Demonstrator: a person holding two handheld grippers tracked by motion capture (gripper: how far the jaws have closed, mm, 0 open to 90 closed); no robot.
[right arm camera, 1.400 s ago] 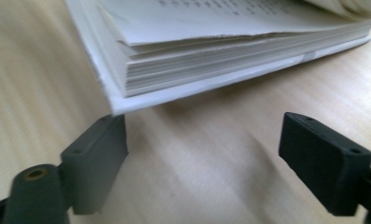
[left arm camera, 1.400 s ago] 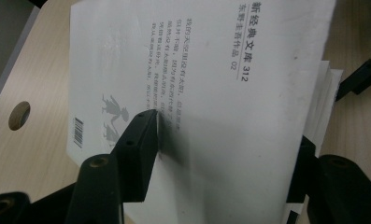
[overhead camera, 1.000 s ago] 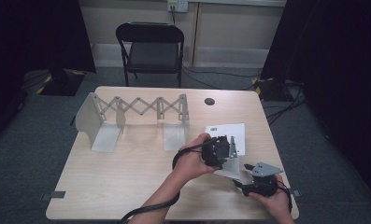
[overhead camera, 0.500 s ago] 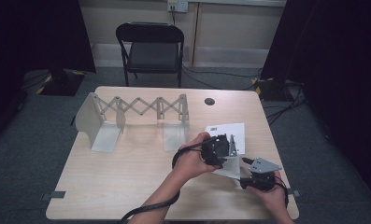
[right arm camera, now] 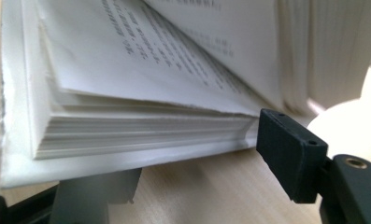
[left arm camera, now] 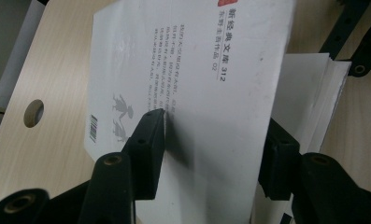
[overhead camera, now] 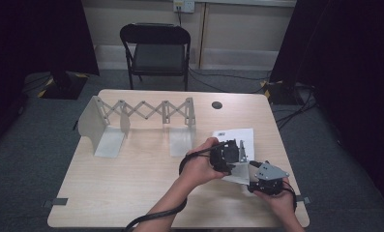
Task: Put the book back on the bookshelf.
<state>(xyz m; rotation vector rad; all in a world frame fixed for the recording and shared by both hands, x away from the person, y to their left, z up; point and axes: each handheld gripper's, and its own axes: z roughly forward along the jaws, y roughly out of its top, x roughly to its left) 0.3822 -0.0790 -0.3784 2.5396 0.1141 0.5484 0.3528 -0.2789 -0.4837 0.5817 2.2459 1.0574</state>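
Left gripper (left arm camera: 211,149) pinched the white paperback book's (left arm camera: 206,70) lifted cover; right gripper (right arm camera: 174,186) jaws spread at its page edge.

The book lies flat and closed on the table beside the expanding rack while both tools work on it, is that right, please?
Not quite: the book is not closed. The right gripper view shows its pages fanned apart, and the left gripper view has the left tool astride the raised cover. It does lie on the table near the expanding rack, with the right tool at its edge.
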